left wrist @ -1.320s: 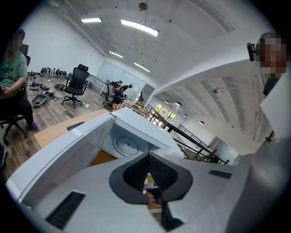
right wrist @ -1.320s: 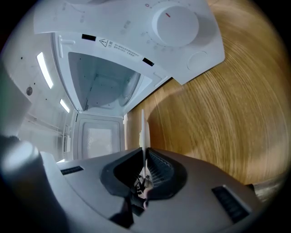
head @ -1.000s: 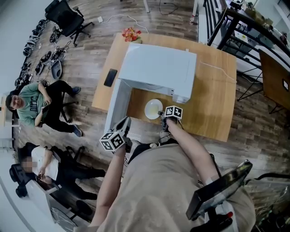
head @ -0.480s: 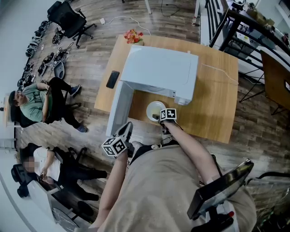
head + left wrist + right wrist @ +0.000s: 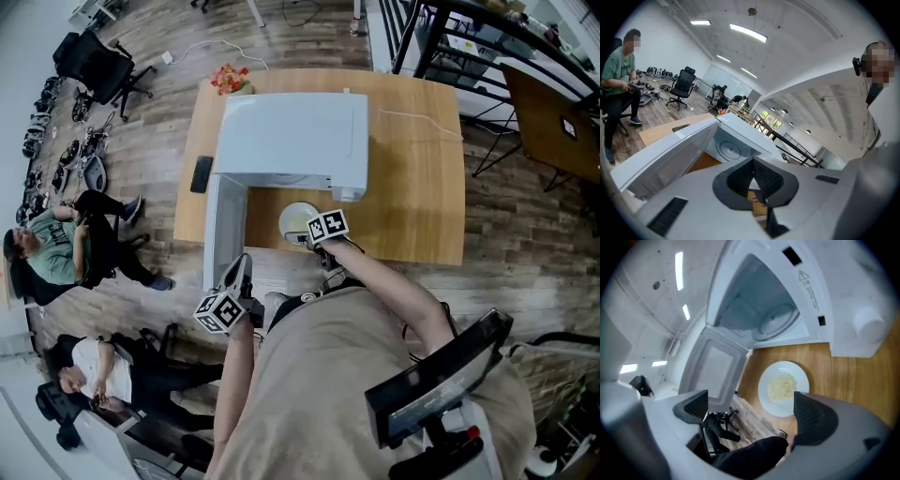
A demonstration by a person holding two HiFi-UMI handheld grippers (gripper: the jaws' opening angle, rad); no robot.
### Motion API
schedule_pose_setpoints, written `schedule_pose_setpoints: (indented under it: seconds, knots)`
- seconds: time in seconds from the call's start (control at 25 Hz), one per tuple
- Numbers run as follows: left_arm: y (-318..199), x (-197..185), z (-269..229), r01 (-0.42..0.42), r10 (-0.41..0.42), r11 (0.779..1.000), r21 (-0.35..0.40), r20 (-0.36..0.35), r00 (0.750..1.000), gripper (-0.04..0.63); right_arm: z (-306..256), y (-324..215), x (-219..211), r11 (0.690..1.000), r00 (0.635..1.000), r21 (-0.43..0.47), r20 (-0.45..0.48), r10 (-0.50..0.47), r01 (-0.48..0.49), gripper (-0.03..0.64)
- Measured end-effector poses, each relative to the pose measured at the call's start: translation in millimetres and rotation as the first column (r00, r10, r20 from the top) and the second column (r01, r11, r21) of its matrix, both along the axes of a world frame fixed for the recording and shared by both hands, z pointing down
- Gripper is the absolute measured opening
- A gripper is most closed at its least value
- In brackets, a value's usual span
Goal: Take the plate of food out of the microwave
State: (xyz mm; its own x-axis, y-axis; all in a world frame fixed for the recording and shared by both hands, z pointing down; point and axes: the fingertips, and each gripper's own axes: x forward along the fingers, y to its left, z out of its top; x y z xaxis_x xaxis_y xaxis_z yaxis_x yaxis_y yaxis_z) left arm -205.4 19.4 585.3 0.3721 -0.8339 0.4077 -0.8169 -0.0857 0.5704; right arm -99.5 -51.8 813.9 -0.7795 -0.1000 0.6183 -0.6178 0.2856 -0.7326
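Scene: a white microwave stands on a wooden counter in the upper middle of the head view. Its door is swung open toward the lower left.
Plate: a white plate lies flat on the counter, outside the microwave. It is just in front of the open cavity and just right of the door. In the right gripper view it sits right of centre.
Food: a small heap of pale noodles lies on the middle of the plate.
Right tool: the right tool is at the plate's lower right edge in the head view, with its marker cube on top. Its jaws have just been opening and now stand wide apart, released. Nothing is between the pads. The plate shows beyond them, its lower right rim behind the right-hand pad.
Left tool: the left tool is lower left of centre in the head view, beside the door's free end. Whether it touches the door cannot be told. In the left gripper view its ribbed pads are clenched against each other with nothing in them.
Cavity: a round turntable shows inside, in the upper middle of the right gripper view.
Controls: a round knob sits on the microwave's front panel, at the upper right of that view.
Also on the counter: a dark phone lies left of the microwave, and red flowers stand at the counter's upper left corner.
Room: the wood floor surrounds the counter. Two seated people are at the left edge of the head view, and a black office chair is at its upper left.
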Motion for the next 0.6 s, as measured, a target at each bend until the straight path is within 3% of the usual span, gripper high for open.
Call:
schedule_pose_setpoints:
  seconds: [0.12, 0.16, 0.32, 0.48, 0.6]
  knots:
    - [-2.7, 1.3, -6.0, -0.001, 0.001, 1.000, 0.023, -0.026, 1.000, 0.003, -56.7, 5.8, 9.2, 0.994, 0.987, 0.082, 0.133, -0.086, 0.075, 0.569]
    - [-4.0, 1.2, -9.4, -0.002, 0.003, 0.999, 0.033, -0.035, 0.999, 0.003, -78.5, 6.3, 15.9, 0.988, 0.980, 0.128, 0.164, -0.109, 0.089, 0.533]
    - [-13.4, 2.6, -32.5, -0.008, 0.015, 0.995, 0.104, -0.070, 0.997, 0.003, -172.8, 2.2, 54.8, 0.935, 0.960, 0.350, 0.234, -0.152, 0.063, 0.439]
    - [-28.4, 2.3, -65.8, -0.017, 0.035, 0.981, 0.192, -0.089, 0.995, 0.003, -253.7, -16.9, 90.8, 0.830, 0.967, 0.556, 0.229, -0.111, -0.036, 0.396]
    - [-36.8, 3.9, -87.6, -0.032, 0.057, 0.968, 0.250, -0.093, 0.994, 0.003, -290.5, -32.4, 112.9, 0.726, 0.984, 0.682, 0.172, -0.046, -0.086, 0.396]
